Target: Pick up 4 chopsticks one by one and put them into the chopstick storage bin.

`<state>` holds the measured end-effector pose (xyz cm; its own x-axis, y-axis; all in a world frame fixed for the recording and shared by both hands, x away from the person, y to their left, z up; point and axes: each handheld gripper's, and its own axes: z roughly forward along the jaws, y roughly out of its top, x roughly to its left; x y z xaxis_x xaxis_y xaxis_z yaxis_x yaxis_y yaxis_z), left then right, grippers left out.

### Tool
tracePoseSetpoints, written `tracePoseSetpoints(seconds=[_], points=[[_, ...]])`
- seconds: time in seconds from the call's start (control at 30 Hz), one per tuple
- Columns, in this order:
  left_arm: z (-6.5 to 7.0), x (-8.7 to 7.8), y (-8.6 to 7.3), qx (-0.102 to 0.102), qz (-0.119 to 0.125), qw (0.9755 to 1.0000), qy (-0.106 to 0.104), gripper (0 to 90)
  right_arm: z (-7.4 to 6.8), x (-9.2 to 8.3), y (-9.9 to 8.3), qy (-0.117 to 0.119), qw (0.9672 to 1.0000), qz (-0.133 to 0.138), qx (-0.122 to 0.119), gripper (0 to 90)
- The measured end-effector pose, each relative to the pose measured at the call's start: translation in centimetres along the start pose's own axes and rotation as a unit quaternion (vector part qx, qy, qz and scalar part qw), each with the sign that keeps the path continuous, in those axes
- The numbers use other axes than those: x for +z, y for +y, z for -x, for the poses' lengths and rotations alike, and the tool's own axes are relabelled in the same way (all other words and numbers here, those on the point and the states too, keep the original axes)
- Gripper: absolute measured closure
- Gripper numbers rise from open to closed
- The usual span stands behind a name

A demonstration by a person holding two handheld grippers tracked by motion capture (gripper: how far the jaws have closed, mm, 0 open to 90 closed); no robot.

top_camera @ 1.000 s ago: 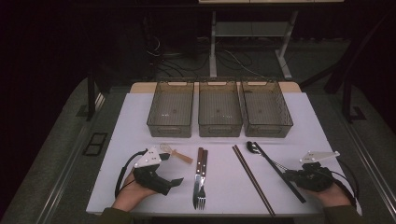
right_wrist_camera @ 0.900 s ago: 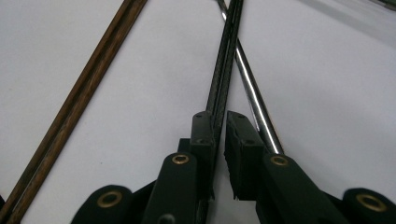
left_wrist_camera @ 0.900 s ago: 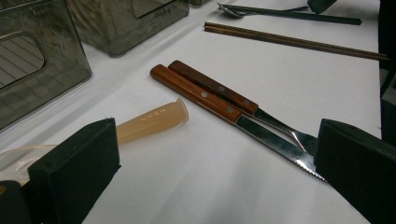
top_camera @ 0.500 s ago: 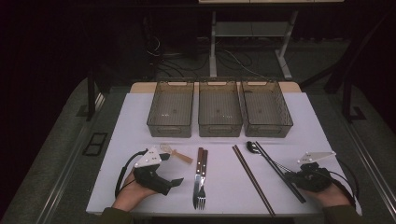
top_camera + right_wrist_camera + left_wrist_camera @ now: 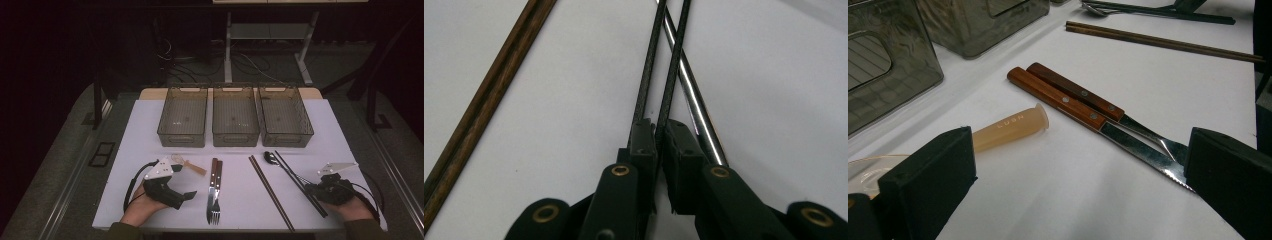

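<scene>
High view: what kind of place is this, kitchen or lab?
Likely a lab or recording setup, not a kitchen: a white table with three empty bins lined up behind laid-out cutlery, dark surroundings, and cables on the floor beyond.

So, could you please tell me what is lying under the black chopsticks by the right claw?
A metal spoon lies under the black chopsticks, its handle crossing beneath them; its end is hidden by the right claw.

claws (image 5: 192, 194): black | brass screws | grey plates | black cables
</scene>
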<state>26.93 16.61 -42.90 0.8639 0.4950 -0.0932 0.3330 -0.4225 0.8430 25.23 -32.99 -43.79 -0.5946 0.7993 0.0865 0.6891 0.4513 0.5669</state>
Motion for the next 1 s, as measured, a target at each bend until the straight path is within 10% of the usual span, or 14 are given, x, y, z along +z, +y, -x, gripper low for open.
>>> tracePoseSetpoints(seconds=[1.0], points=[[0.07, 0.13, 0.03, 0.004, -0.001, 1.0000, -0.003, 0.0, 0.54, -0.39, 0.04, -0.004, 0.9994, 0.005, 0.034, 86.0]])
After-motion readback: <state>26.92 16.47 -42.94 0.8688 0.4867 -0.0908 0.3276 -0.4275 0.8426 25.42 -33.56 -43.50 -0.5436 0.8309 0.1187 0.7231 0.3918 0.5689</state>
